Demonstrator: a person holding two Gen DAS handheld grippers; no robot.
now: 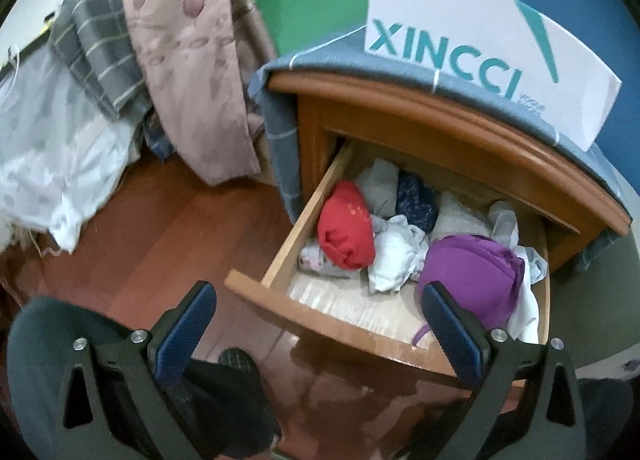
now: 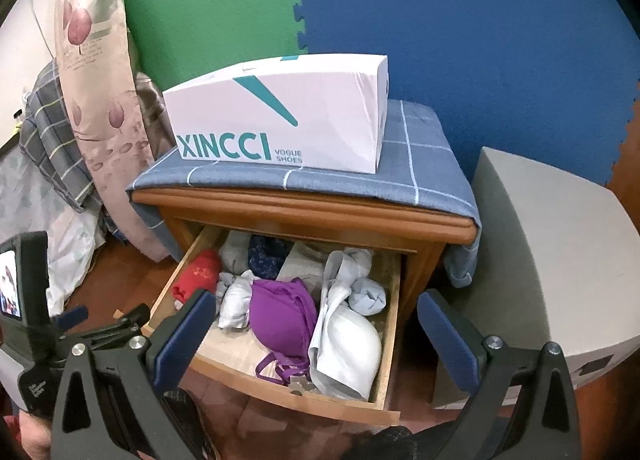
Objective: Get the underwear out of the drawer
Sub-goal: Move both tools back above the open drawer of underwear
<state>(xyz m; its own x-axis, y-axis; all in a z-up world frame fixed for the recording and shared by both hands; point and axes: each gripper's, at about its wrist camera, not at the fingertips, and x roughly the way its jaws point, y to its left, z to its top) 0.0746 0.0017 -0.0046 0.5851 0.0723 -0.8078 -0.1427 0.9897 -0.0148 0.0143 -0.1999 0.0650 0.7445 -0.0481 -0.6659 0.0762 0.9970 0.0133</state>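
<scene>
Underwear [image 2: 282, 314] fills the pulled-out drawer [image 2: 280, 400] of the wooden nightstand [image 2: 304, 206]: a purple bra lies near the drawer's front, a white bra [image 2: 352, 348] just beside it toward the grey box [image 2: 560, 260], a red rolled garment [image 1: 346, 230] at the opposite side wall. On the nightstand's blue checked cloth [image 2: 416, 164] sits a white shoe box [image 2: 280, 116]. Both the left gripper [image 1: 316, 324] and right gripper [image 2: 316, 334] hover above the drawer's front edge, jaws spread wide, grasping nothing.
</scene>
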